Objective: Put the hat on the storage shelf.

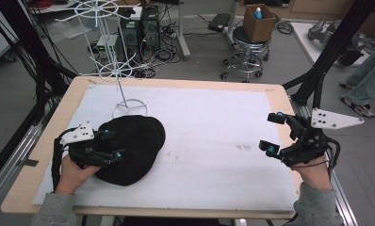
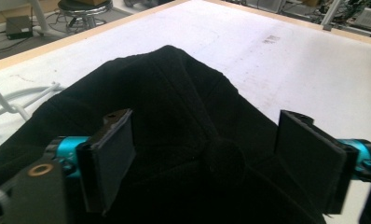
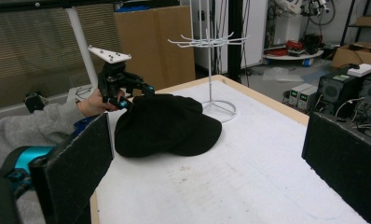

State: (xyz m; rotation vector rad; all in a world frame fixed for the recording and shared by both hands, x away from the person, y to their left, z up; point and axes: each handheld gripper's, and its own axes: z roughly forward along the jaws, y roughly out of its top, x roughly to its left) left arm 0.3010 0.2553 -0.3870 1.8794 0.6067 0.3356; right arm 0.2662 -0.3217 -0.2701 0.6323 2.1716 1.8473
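Left claw (image 2: 207, 163) astride black cap (image 2: 174, 107), pads apart, crown between

White wire rack (image 1: 115, 70) upright at far left of tabletop (image 1: 214, 141), ring base (image 1: 129, 109) resting on the white surface. Beyond the far edge: stool (image 1: 248, 49) carrying a cardboard box (image 1: 259, 22); computer cases (image 1: 141, 28) and cables on the floor.

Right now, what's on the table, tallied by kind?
Black cap: 1
White wire display rack: 1
Hand-held grippers: 2, left hand-held gripper over the cap, right hand-held gripper at the table's right edge
Total: 4
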